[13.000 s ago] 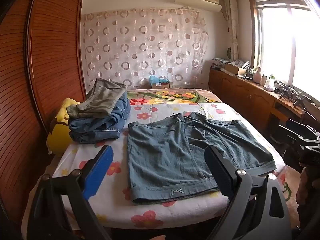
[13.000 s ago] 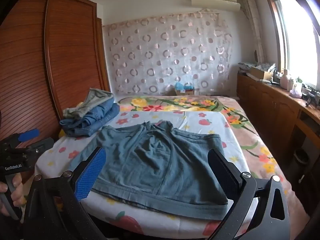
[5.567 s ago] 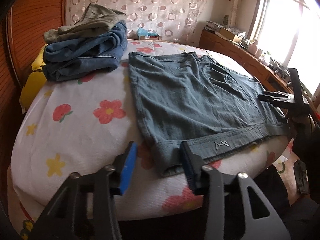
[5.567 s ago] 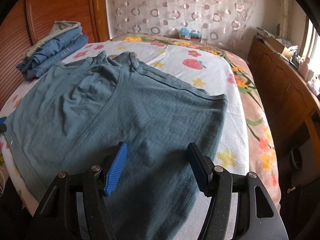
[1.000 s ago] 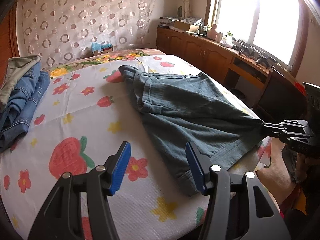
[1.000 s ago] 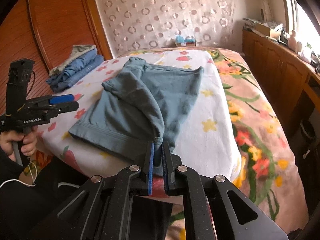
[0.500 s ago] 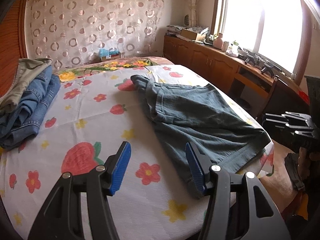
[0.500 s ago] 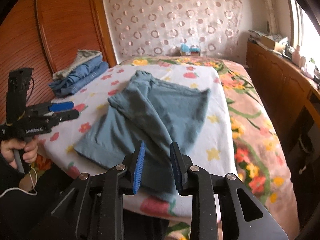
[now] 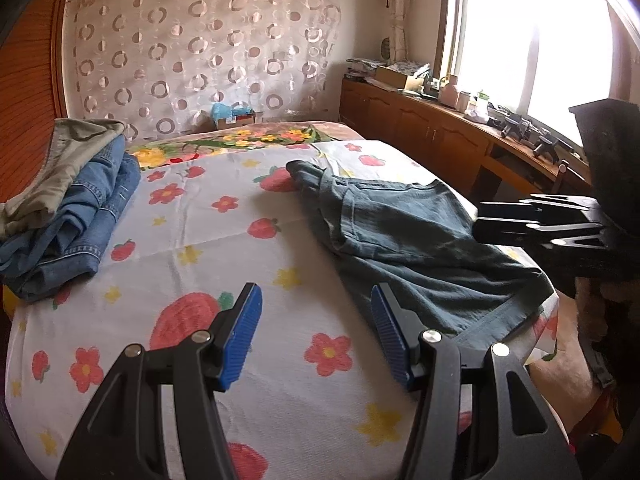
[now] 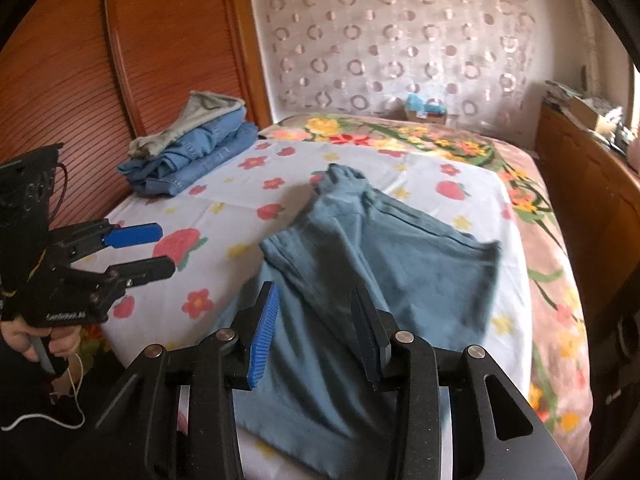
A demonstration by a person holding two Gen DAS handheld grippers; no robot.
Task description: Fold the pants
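I am letting go with my right gripper [image 10: 316,330]: a second ago its fingers were clamped on the hem of the denim shorts [image 10: 384,264], and now its jaws are opening, part-way apart, with nothing pinched between them, the cloth lying below and beyond them on the bed [image 10: 240,184]. That release is telling me the first fold is down. The shorts, which were spread flat across the foot of the bed some seconds back, are now lying doubled lengthwise, one half over the other, along the bed's right side near its foot edge, with the hem close to that edge and the waistband toward the middle of the mattress. My left gripper [image 9: 316,334] is hovering over the flowered sheet just beside the shorts' left edge, its fingers standing moderately wide and empty, as they were a second ago. The stack of folded jeans [image 9: 76,216] is sitting well apart at the bed's far left corner, untouched. I am judging that what remains is the second fold, hem toward waistband, so both grippers would need fresh holds on the hem end; the top layer looks a little rumpled near the waistband, which could skew that fold.
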